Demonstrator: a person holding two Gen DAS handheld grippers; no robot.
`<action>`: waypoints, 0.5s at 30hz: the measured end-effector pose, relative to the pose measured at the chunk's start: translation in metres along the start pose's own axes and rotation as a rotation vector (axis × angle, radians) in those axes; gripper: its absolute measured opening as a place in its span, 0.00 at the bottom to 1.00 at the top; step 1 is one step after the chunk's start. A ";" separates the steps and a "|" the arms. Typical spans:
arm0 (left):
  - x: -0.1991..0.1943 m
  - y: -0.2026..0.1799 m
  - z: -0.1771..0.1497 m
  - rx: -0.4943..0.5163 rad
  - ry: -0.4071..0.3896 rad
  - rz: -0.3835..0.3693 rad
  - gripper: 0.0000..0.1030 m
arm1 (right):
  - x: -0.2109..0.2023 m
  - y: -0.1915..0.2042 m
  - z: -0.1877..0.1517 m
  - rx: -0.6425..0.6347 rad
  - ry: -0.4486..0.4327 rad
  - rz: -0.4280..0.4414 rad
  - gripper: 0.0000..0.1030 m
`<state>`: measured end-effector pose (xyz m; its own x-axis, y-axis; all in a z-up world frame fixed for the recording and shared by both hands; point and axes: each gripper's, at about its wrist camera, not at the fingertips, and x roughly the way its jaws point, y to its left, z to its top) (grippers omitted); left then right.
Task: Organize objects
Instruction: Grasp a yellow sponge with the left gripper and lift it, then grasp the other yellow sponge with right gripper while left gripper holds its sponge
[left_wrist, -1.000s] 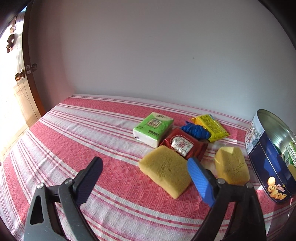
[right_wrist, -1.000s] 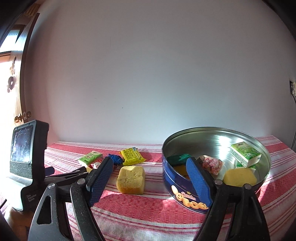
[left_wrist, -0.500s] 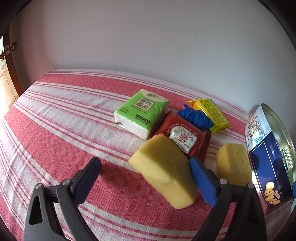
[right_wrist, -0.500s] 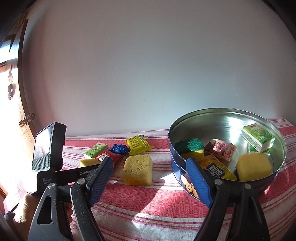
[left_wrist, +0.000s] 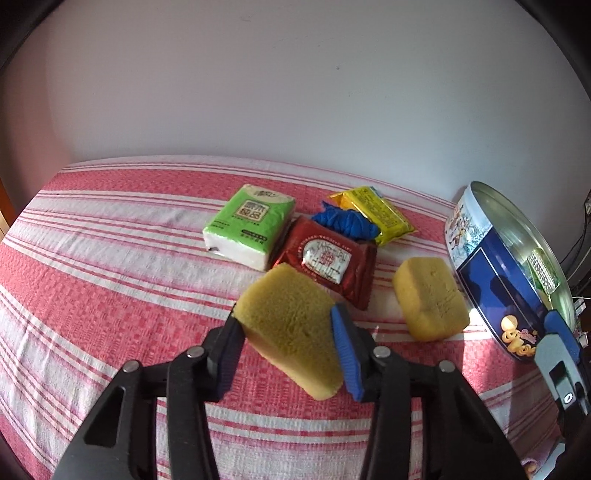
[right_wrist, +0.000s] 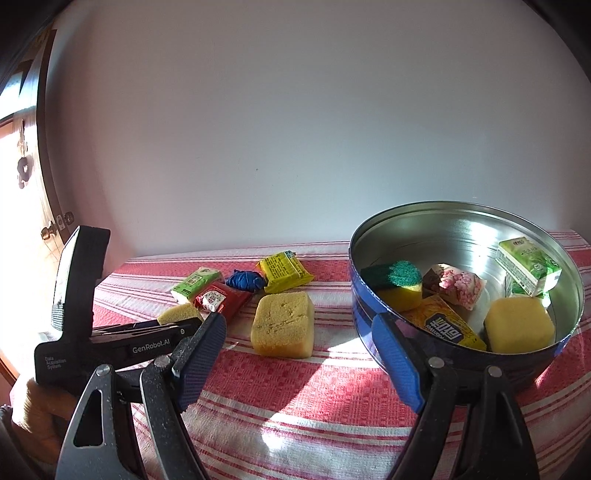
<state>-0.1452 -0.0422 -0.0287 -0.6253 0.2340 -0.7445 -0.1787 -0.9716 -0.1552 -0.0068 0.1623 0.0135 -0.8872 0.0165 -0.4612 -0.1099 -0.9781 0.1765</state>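
My left gripper (left_wrist: 286, 343) is shut on a yellow sponge (left_wrist: 291, 325), its blue pads pressing both sides; the sponge tip also shows in the right wrist view (right_wrist: 179, 314). A second yellow sponge (left_wrist: 428, 297) (right_wrist: 282, 330) lies on the striped cloth beside a blue round tin (left_wrist: 480, 280) (right_wrist: 364, 306). A green tissue pack (left_wrist: 249, 225), a red packet (left_wrist: 327, 260), a blue cloth ball (left_wrist: 347, 223) and a yellow packet (left_wrist: 373, 214) lie behind. My right gripper (right_wrist: 299, 354) is open and empty, in front of the tin's left wall.
The tin holds a green-topped scrubber (right_wrist: 397, 277), a floral packet (right_wrist: 460, 286), a yellow sponge (right_wrist: 517, 328), a yellow packet (right_wrist: 443, 328) and green tissue packs (right_wrist: 526, 266). A white wall backs the table. A door (right_wrist: 22, 184) stands at the left.
My left gripper has moved forward around the near sponge and closed on it. The right gripper has shifted closer to the tin and stayed open.
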 end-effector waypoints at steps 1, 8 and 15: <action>-0.004 0.001 -0.001 0.001 -0.013 0.010 0.44 | 0.001 0.002 0.000 -0.006 0.008 0.005 0.81; -0.031 0.036 0.001 -0.078 -0.127 0.057 0.44 | 0.029 0.020 -0.001 -0.020 0.120 0.035 0.81; -0.047 0.055 0.009 -0.145 -0.229 0.131 0.44 | 0.071 0.037 0.002 -0.028 0.222 -0.059 0.80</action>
<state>-0.1321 -0.1063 0.0039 -0.7937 0.0925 -0.6012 0.0144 -0.9852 -0.1707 -0.0745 0.1281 -0.0104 -0.7590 0.0309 -0.6503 -0.1435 -0.9822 0.1209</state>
